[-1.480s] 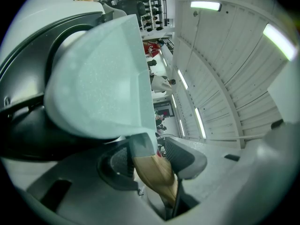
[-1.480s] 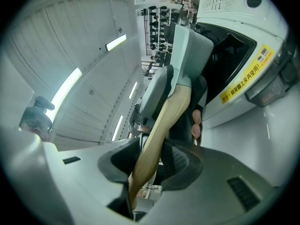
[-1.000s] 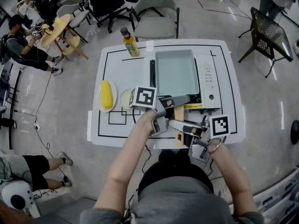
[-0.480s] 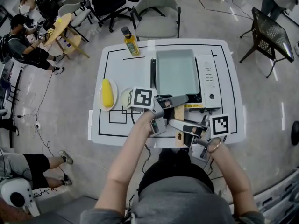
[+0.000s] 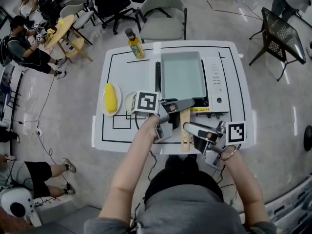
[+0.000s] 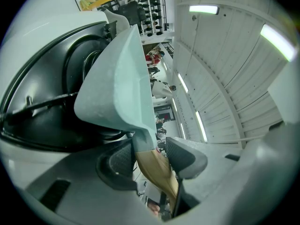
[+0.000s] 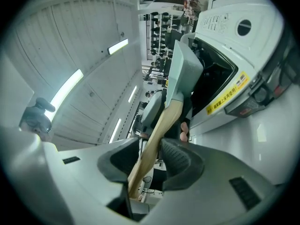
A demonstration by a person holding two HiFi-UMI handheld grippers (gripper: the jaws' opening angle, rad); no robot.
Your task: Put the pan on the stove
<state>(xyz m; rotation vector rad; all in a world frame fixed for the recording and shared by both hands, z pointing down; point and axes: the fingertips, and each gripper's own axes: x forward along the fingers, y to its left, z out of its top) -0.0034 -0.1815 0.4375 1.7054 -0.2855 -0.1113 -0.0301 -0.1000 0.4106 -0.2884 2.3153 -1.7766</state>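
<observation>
A pale green rectangular pan [image 5: 183, 74] sits on the white stove [image 5: 217, 82] at the table's middle, its wooden handle [image 5: 185, 126] pointing toward me. My left gripper [image 5: 178, 106] is shut on the handle next to the pan's neck. In the left gripper view both pads press the handle [image 6: 154, 165] just below the pan [image 6: 126, 78]. My right gripper [image 5: 192, 129] is at the handle's near end and its jaws are opening. In the right gripper view the handle [image 7: 157, 135] lies between the pads with a gap on one side.
A yellow bottle [image 5: 135, 45] stands at the table's far edge. A plate with a yellow item [image 5: 111, 99] and a small round dish [image 5: 130, 102] lie left of the stove. Chairs and seated people surround the table. The stove's control panel [image 7: 234, 46] is to the right.
My right gripper has shifted right and slightly back, and its jaws have loosened off the handle's end. The left gripper and the pan have stayed put.
</observation>
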